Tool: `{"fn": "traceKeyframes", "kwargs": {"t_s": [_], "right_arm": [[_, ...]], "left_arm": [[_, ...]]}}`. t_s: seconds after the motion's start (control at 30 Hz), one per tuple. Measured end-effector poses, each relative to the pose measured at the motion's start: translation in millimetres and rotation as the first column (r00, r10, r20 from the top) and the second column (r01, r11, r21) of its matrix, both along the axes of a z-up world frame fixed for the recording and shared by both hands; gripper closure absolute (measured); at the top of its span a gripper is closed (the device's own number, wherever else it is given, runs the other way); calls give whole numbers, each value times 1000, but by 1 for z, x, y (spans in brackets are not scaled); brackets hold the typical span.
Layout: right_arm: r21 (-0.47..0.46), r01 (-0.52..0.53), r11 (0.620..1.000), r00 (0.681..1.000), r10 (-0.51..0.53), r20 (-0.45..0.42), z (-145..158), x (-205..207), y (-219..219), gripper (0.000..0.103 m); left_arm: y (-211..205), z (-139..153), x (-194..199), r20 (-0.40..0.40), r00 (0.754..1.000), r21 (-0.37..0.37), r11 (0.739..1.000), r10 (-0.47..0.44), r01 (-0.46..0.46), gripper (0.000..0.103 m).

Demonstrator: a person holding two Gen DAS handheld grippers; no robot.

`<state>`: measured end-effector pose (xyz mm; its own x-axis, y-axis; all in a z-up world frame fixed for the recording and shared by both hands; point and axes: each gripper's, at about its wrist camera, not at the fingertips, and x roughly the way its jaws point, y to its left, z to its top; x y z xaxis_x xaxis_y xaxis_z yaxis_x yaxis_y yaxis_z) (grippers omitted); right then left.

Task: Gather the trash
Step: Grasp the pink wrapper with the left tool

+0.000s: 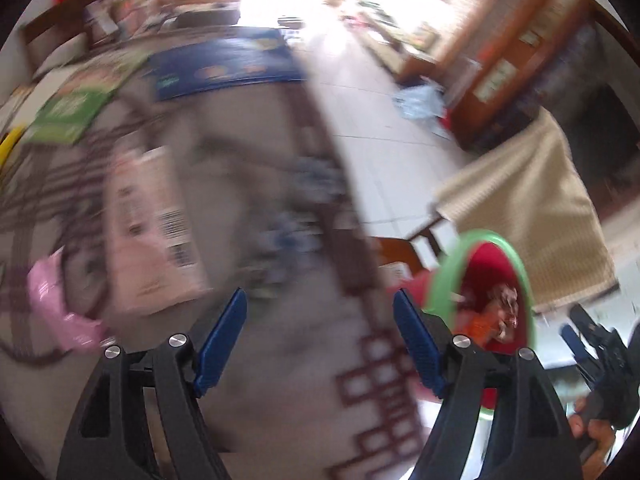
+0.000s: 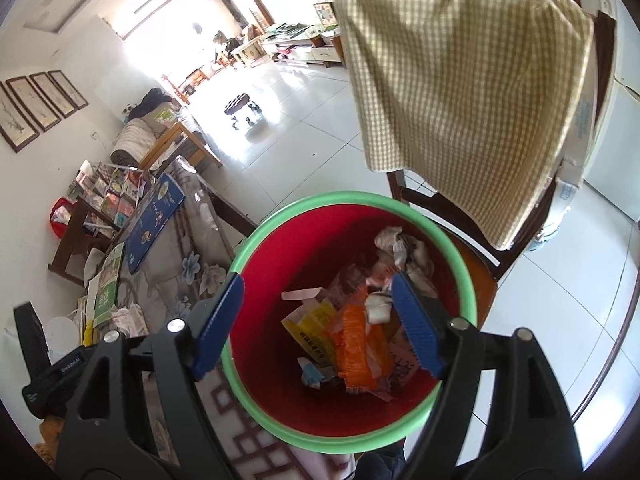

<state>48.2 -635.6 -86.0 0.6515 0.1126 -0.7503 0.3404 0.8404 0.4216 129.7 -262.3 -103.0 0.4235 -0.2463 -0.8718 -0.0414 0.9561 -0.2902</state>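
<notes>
Over the bin (image 2: 352,432) is where the right gripper (image 2: 318,324) sits, looking almost straight down into it. Its blue pads (image 2: 218,322) are spread wide with nothing between them, so it's empty-handed. That view is sharp: a red bucket with a green rim, and at the bottom a heap of trash (image 2: 352,332), with an orange wrapper, a yellow packet, some crumpled white paper and other scraps I can't make out. Just behind the bin there's a wooden chair (image 2: 448,204) with a checked cloth (image 2: 460,92) draped over its back. Off to the left you get the table (image 2: 188,268) with its flowery grey cover, a blue box (image 2: 154,222) and a green box (image 2: 107,286) lying on it.

Left wrist view is a blurry mess by comparison. The left gripper (image 1: 320,340) is over the table (image 1: 260,360), fingers just as wide apart, nothing held. What this camera gives you that the other doesn't is what's lying close on the table: a pale pinkish carton with a barcode (image 1: 154,224), flat on the cloth just ahead and left of the fingers, and a crumpled pink bag (image 1: 60,304) near the left edge. Some bluish smears beside the carton might be the cloth's flowers or something else, can't tell. The bin (image 1: 516,264) shows up here too, off the table's right edge behind the right finger, same orange stuff inside. The right gripper (image 1: 592,344) and the hand (image 1: 592,432) holding it peek in at the lower right corner.
</notes>
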Motion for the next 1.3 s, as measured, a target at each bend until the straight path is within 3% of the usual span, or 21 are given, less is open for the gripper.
{"fn": "traceKeyframes", "kwargs": {"t_s": [0.1, 0.17, 0.23, 0.3, 0.43, 0.53, 0.7, 0.87, 1.3], "right_arm": [[10, -35, 999, 999, 36, -8, -2, 11, 13, 29], [15, -61, 998, 998, 62, -12, -4, 16, 24, 29], [12, -92, 996, 996, 92, -14, -3, 22, 37, 29], [13, -116, 993, 993, 116, -17, -3, 26, 49, 29], [3, -158, 987, 987, 158, -22, 0, 32, 73, 29], [-6, -173, 985, 984, 173, -30, 1, 34, 86, 29], [-15, -181, 983, 982, 181, -48, 2, 34, 106, 29], [-29, -187, 982, 981, 185, -60, 4, 37, 128, 29], [-38, -332, 942, 938, 326, -114, -6, 64, 236, 29]], "left_arm": [[60, -14, -7, -24, 983, 47, 982, 182, -181, 31], [106, -24, -16, -49, 942, 62, 943, 331, -328, 31], [138, -32, -20, -70, 907, 62, 909, 415, -412, 31], [168, -41, -26, -95, 869, 77, 874, 485, -480, 31], [192, -61, -27, -157, 844, 74, 858, 514, -509, 31], [195, -71, -24, -183, 849, 55, 867, 496, -495, 31], [186, -80, -13, -208, 888, 35, 910, 411, -413, 32], [185, -84, -6, -216, 912, 21, 936, 348, -352, 44], [238, -76, -19, -168, 946, 46, 961, 276, -272, 57]]}}
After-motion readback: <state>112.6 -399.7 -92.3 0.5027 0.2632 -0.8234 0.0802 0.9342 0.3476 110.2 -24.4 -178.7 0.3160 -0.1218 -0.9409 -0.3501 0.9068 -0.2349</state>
